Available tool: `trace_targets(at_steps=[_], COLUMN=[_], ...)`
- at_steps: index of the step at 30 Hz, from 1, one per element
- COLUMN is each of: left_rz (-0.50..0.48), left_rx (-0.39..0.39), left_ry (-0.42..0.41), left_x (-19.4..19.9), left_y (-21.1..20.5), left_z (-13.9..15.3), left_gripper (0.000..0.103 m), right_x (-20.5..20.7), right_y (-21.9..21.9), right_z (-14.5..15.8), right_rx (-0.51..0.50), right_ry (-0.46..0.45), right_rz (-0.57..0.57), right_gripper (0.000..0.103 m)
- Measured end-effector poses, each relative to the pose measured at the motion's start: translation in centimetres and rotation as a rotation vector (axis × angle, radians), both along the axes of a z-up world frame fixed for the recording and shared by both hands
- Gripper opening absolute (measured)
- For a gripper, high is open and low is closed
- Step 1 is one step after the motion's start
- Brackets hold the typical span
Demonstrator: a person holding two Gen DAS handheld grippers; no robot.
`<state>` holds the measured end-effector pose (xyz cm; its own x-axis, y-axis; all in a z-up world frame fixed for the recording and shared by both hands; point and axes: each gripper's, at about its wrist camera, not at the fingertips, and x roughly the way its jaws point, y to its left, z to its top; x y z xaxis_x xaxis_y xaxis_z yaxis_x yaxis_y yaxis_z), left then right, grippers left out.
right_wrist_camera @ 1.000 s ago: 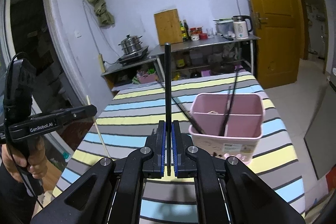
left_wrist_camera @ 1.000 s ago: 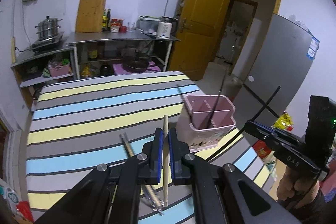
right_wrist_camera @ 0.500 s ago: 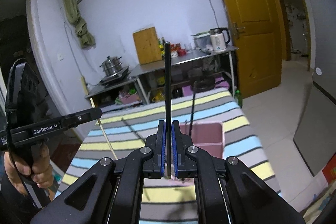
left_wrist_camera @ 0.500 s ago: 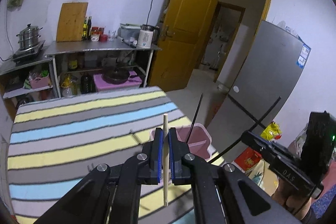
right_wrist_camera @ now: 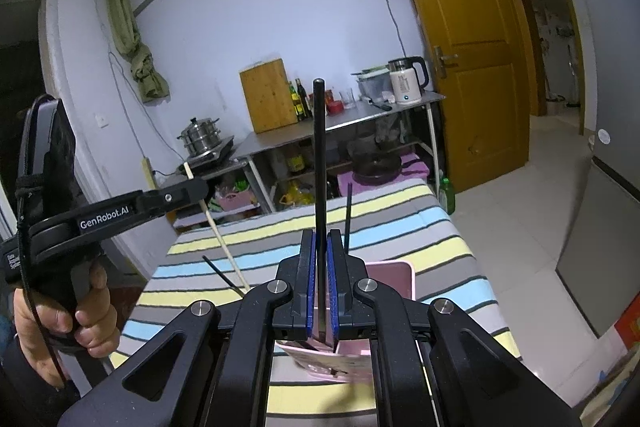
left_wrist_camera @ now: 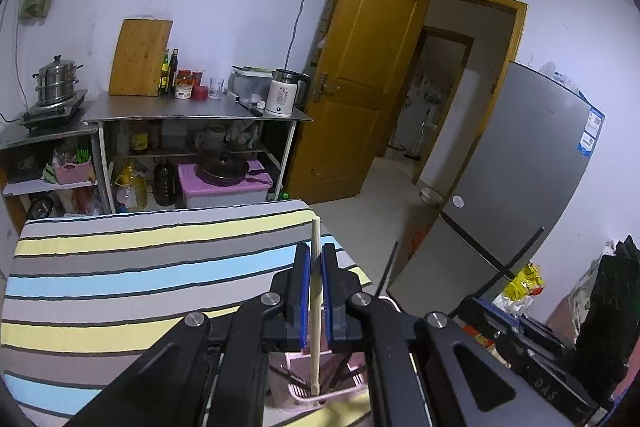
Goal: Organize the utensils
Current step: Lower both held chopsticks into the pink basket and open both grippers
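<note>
My left gripper point(left_wrist_camera: 316, 255) is shut on a pale wooden chopstick point(left_wrist_camera: 316, 311) that stands upright. Its lower end shows over the open top of the pink utensil holder point(left_wrist_camera: 294, 393) just below the jaws. A black chopstick point(left_wrist_camera: 390, 267) sticks up out of that holder. My right gripper point(right_wrist_camera: 319, 239) is shut on a long black chopstick point(right_wrist_camera: 319, 163), held upright above the pink holder point(right_wrist_camera: 394, 277). The left gripper point(right_wrist_camera: 192, 189) and its wooden chopstick point(right_wrist_camera: 224, 239) appear at the left of the right wrist view. A hand point(right_wrist_camera: 60, 319) grips its handle.
The holder stands near the right edge of a table with a striped cloth point(left_wrist_camera: 120, 279). Beyond it stands a steel shelf point(left_wrist_camera: 192, 111) with a kettle point(left_wrist_camera: 282, 97), a cutting board and bottles. A grey fridge point(left_wrist_camera: 520, 187) and an open yellow door point(left_wrist_camera: 360, 87) are to the right.
Both grippers have risen and moved over the pink holder, which now lies under the jaws. Each still holds its chopstick upright.
</note>
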<state>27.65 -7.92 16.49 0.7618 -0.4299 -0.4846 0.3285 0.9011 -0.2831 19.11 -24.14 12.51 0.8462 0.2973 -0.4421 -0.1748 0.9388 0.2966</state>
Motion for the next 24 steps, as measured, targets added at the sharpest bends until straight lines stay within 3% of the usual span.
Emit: trace_targets(at_steps=[13,24], left_rz=[-0.033,-0.047], left_rx=[0.066,0.101], left_ry=[0.043,0.089], left_x=[0.7,-0.1], left_y=[-1.2,-1.0], left_z=[-5.2,-7.4], left_gripper=[0.005,0.009], right_x=[1.6,2.0], right_y=[1.8,2.6], right_z=[-4.1,-6.0], right_rx=[-0.040,-0.055], right_ry=[0.097,0.159], right_rz=[0.029,0.041], right_gripper=[0.006,0.006])
